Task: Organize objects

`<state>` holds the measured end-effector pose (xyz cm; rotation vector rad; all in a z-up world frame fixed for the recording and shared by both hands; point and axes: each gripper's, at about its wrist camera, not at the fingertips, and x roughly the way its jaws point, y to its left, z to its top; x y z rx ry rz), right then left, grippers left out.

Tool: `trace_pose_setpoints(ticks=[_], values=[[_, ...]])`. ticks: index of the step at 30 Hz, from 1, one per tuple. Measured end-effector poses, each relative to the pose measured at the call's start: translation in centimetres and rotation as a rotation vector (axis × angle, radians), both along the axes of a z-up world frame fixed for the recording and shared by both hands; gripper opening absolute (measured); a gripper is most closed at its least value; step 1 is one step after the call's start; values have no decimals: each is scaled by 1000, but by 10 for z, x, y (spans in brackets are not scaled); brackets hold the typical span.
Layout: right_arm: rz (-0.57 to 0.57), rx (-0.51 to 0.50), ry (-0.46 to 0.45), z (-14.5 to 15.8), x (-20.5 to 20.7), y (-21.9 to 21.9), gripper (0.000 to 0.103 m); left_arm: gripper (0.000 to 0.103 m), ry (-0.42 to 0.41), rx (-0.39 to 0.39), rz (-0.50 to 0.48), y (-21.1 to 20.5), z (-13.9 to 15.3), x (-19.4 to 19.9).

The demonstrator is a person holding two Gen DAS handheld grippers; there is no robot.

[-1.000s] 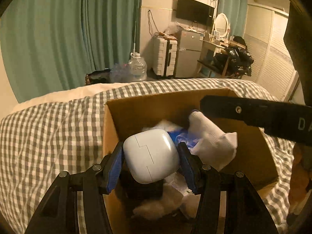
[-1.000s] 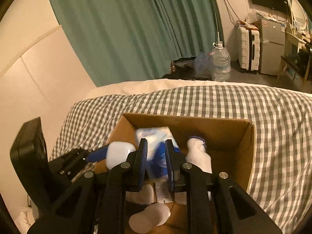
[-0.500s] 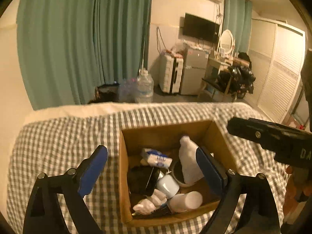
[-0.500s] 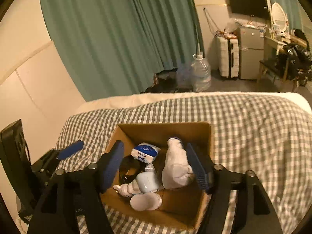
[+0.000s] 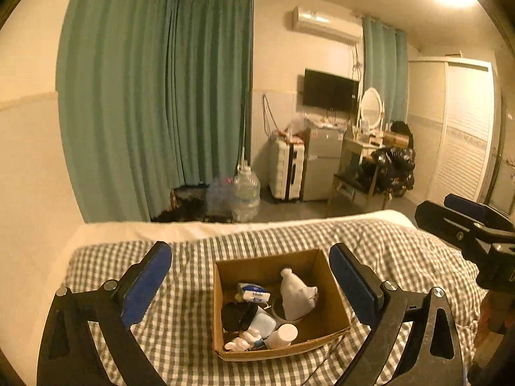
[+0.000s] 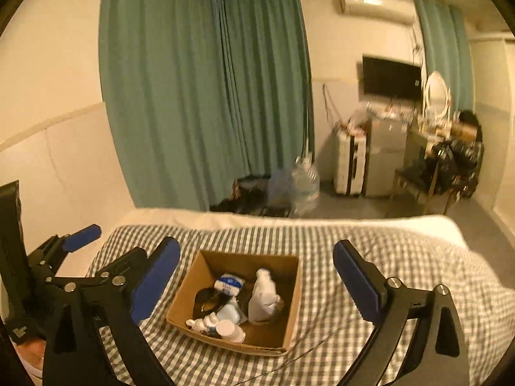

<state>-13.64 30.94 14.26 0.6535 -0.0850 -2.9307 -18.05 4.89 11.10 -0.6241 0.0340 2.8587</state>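
Teal curtains (image 5: 154, 103) cover the far wall beside a wall-mounted television (image 5: 331, 91) and an air conditioner (image 5: 326, 27). A white suitcase (image 5: 286, 170), small fridge (image 5: 322, 164), 2 water jugs (image 5: 246, 189) and louvred wardrobe (image 5: 463, 135) stand beyond the checked bedspread (image 5: 193, 292).

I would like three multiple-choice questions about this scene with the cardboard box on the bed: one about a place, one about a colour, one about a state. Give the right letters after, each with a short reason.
1. Where does the white sock lie?
A. on the floor
B. inside the cardboard box
C. on the chair

2. What colour are the curtains?
A. teal green
B. red
C. white

3. How does the left gripper stand?
A. shut on the sock
B. shut on nothing
C. open, holding nothing

Key: 1 B, the sock stands among the items within the box walls. 2 A, the drapes behind the bed are teal green. 3 C, its blue pads stand wide apart with nothing between; the right gripper is likewise.
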Motion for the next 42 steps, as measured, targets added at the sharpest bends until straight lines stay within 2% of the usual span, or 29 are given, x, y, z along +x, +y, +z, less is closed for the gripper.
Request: trace_pose_setpoints(ticks=[4, 9, 12, 15, 19, 25, 27, 31, 34, 36, 39, 42], values=[[-4, 19, 55, 15, 25, -2, 101, 103, 52, -6, 18, -1, 18, 26], [9, 28, 64, 21, 46, -7, 102, 103, 98, -10, 30, -8, 28, 61], [37, 29, 90, 22, 64, -12, 102, 103, 129, -20, 53, -10, 28, 77], [36, 50, 114, 16, 82, -15, 102, 103, 140, 5, 68, -14, 22, 90], [48, 97, 101, -3, 98, -19, 102, 103, 147, 45, 62, -18, 5, 108], [-10, 208, 162, -44, 118, -25, 102, 103, 199, 11, 125, -15, -30, 133], [-23, 197, 175, -59, 122, -24, 102, 103, 183, 15, 133, -16, -44, 137], [-33, 155, 160, -88, 124, -14, 102, 103, 186, -29, 177, -18, -70, 148], [-48, 135, 136, -107, 123, -9, 102, 103, 162, -1, 198, -23, -94, 151], [-62, 134, 125, -118, 123, -8, 102, 103, 147, -11, 196, -22, -108, 149], [-59, 134, 110, -129, 123, -11, 102, 103, 108, -29, 194, -20, -120, 143], [-63, 157, 113, -138, 122, -16, 102, 103, 98, -8, 189, -24, -123, 142]])
